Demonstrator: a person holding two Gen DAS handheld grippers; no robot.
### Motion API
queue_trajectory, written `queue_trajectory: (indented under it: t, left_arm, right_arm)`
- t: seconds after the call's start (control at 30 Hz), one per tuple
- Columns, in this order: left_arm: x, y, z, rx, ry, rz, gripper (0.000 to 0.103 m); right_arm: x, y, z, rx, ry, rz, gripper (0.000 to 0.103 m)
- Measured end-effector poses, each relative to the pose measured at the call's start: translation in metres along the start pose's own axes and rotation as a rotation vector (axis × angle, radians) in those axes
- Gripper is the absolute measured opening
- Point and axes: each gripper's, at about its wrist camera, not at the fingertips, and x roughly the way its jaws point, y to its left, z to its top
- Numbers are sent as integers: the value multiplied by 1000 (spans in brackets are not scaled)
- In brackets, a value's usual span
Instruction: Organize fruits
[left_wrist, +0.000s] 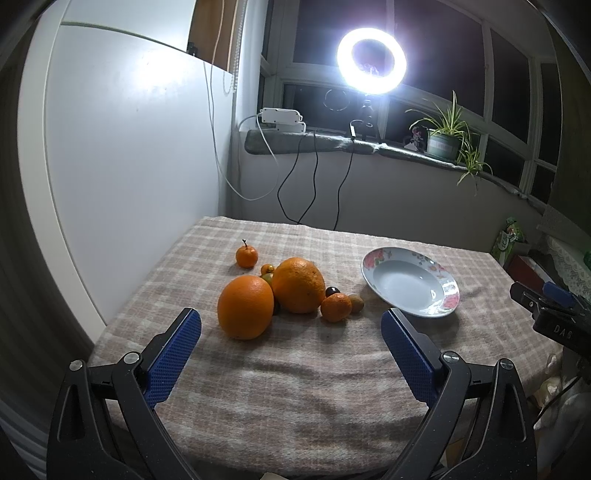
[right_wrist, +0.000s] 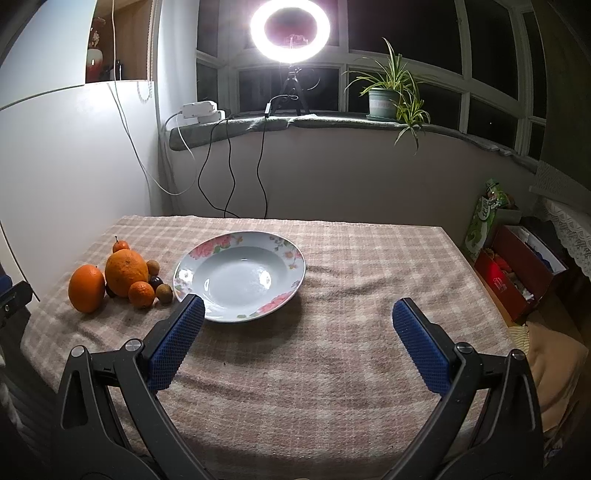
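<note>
The plate (right_wrist: 291, 271) sits empty on the checked cloth (right_wrist: 332, 350). Just left of the plate lies the fruit cluster: two oranges (left_wrist: 245, 306) touching side by side, a mandarin (left_wrist: 335, 307) nearest the plate with a small brown fruit (left_wrist: 356, 303) beside it, and a stemmed mandarin (left_wrist: 246, 256) apart at the back. The left gripper (left_wrist: 291, 325) hangs wide open before the oranges, holding nothing. The right gripper (right_wrist: 298, 314) is likewise spread and empty, its left finger (right_wrist: 177, 343) overlapping the plate's near rim in view.
</note>
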Motion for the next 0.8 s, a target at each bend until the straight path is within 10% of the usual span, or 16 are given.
queue_trajectory:
  t: [0.8]
  left_arm:
    - [1,1,-1,0,0,1,98]
  right_arm:
    - [2,0,-1,-2,4,3,103]
